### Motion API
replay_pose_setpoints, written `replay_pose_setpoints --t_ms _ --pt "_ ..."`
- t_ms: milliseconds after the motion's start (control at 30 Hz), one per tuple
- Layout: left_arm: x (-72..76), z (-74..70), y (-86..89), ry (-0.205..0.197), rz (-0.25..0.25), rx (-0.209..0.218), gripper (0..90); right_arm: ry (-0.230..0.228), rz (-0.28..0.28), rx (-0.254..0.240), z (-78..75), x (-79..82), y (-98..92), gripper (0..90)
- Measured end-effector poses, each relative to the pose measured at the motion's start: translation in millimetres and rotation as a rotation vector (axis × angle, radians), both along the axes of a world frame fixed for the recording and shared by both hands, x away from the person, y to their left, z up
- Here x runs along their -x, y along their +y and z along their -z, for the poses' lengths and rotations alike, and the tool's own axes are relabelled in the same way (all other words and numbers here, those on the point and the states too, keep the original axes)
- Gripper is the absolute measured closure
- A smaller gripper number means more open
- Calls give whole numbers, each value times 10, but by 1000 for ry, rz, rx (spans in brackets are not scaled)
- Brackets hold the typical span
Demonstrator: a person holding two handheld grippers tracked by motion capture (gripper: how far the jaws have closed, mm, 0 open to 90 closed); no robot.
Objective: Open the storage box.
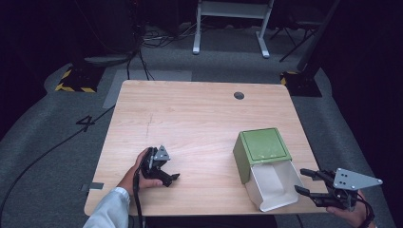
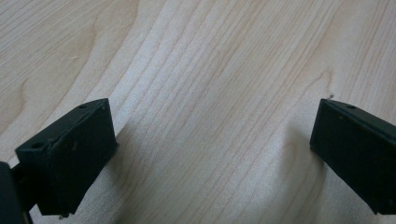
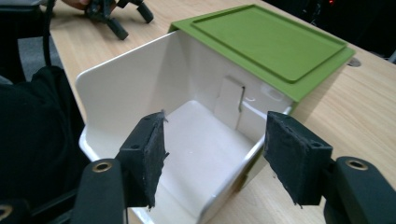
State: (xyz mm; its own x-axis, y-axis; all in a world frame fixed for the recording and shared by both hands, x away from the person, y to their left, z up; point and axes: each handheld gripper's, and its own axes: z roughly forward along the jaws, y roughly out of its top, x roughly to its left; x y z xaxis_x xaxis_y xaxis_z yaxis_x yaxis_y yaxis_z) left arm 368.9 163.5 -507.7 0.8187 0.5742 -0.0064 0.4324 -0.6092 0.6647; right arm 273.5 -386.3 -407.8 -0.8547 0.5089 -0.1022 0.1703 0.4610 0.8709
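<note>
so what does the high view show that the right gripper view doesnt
High view alone: the whole wooden table with its round cable hole, the grey floor with a painted 4, a white frame leg beyond, and the right tool seen from outside, open by the drawer.

Right gripper view alone: the inside of the white pull-out drawer, with a flat tab on its back wall.

Both: the green box with the drawer pulled out, and the left tool resting on the table.
</note>
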Motion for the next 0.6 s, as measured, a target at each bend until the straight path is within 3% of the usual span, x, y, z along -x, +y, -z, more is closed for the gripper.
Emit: replay_pose_setpoints --t_ms 367,500,600 --pt "0 0 0 0 0 0 4 -4 121 -23 -5 -214 -175 370" --pt "-1 0 0 -1 0 0 4 11 193 10 94 -374 -228 369" --pt "0 0 0 0 0 0 4 30 214 8 155 -439 -258 368"
